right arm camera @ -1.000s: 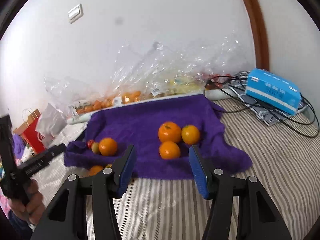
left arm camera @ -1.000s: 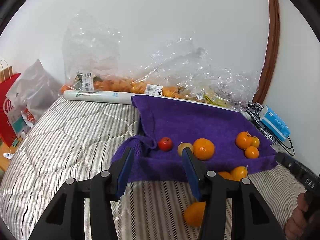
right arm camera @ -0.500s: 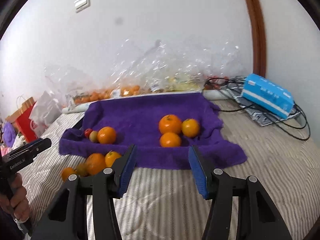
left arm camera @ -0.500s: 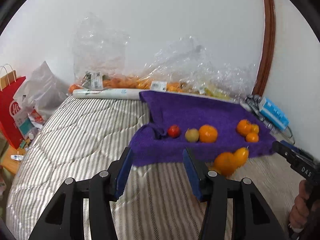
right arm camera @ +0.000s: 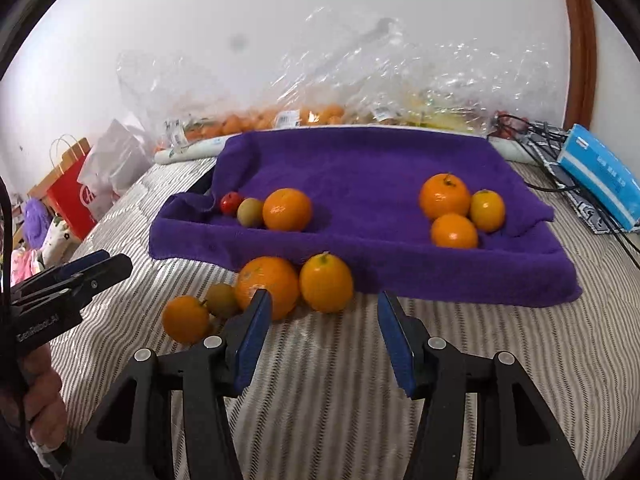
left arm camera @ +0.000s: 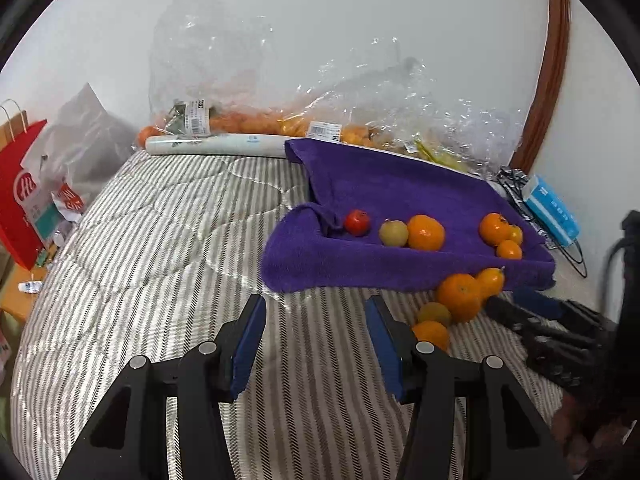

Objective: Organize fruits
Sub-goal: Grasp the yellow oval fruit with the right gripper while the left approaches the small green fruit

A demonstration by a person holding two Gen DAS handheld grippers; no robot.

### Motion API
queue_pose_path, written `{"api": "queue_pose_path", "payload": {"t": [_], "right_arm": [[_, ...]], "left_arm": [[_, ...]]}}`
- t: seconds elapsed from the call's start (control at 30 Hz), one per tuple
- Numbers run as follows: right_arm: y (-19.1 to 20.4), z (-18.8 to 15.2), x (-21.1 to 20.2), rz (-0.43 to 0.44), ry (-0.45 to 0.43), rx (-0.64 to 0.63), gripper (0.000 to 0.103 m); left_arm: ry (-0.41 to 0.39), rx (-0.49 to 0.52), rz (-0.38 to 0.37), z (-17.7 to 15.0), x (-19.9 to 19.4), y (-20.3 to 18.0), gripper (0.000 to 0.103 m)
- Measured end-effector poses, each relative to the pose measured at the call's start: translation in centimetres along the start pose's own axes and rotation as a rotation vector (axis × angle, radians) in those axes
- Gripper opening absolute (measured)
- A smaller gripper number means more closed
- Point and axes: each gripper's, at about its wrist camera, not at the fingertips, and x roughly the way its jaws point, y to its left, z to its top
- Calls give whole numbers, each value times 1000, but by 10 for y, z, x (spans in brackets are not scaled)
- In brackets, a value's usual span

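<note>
Fruits lay in three clusters. On the purple towel, three sat near its left corner: a small red fruit, a greenish one and an orange. Three more oranges were bunched toward its right edge. Four loose fruits rested on the striped bed cover, just off the towel's front edge: a large orange, a smaller orange touching it, a greenish-brown fruit and a small orange.

The right gripper hovered over the cover with its blue pads apart and nothing between them. The loose cluster lay just ahead of it and slightly left, with the large orange partly behind its left finger. The left gripper was likewise parted and empty. From its view the same cluster lay off to its right, outside the jaws.

By my reading the right hand was nearer and better lined up. The fruits were round, so no axis mattered, only centring the jaws on one.
</note>
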Motion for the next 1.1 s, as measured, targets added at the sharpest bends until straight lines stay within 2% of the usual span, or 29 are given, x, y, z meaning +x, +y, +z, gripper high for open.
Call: {"api": "queue_pose_path", "payload": {"t": [0.17,0.27,0.47,0.73,0.9,1.03,1.1], "right_arm": [[9,2,9,-38,34,-10,55],[9,1,9,-29,35,1,55],[17,3,12,8,41,-13,54],[21,2,9,8,31,-23,47],[14,3,7,23,20,13,36],[15,3,9,24,25,9,37],[18,3,10,24,33,-2,41]], "left_arm": [[-5,-1,4,-1,-3,-1,50],[4,4,-20,-2,-4,-3,50],[11,17,-12,-3,-4,-7,50],[39,-31,-51,-3,-2,0,50],[39,-36,-46,-3,-1,0,50],[38,-33,-40,-4,-1,-1,50],[38,-34,-35,-3,-1,-1,50]]}}
